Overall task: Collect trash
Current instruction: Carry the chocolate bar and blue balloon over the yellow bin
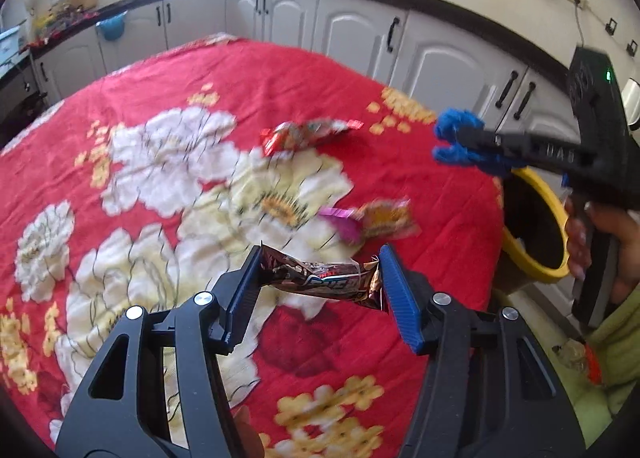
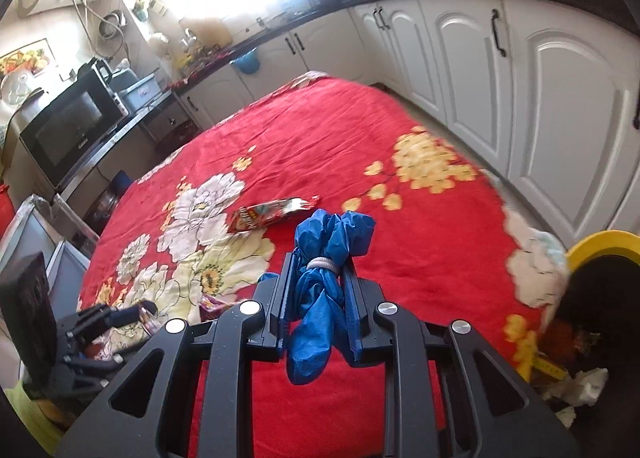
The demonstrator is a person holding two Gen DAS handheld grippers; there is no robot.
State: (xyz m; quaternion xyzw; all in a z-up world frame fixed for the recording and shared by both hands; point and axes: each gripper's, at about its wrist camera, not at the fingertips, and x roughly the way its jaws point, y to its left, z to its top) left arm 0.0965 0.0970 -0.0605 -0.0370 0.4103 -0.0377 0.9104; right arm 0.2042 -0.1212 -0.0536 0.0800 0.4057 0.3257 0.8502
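My left gripper [image 1: 320, 278] pinches a brown snack wrapper [image 1: 320, 278] end to end above the red floral cloth [image 1: 248, 74] — light, crinkly, slippery. My right gripper [image 2: 318, 294] squeezes a soft blue tied bag [image 2: 320, 286] mid-bundle — yellow bin [image 2: 600, 244] nearby.

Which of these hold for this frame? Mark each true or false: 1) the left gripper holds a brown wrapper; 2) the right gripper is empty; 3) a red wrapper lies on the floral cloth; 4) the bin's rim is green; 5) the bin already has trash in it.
1) True. The left gripper is closed on the brown wrapper, held by its two ends.
2) False. The right gripper is clamped on a blue bundle tied with a white band.
3) True. The red wrapper lies on the floral cloth.
4) False. The bin has a yellow rim.
5) True. Wrappers and crumpled white scraps show inside it.
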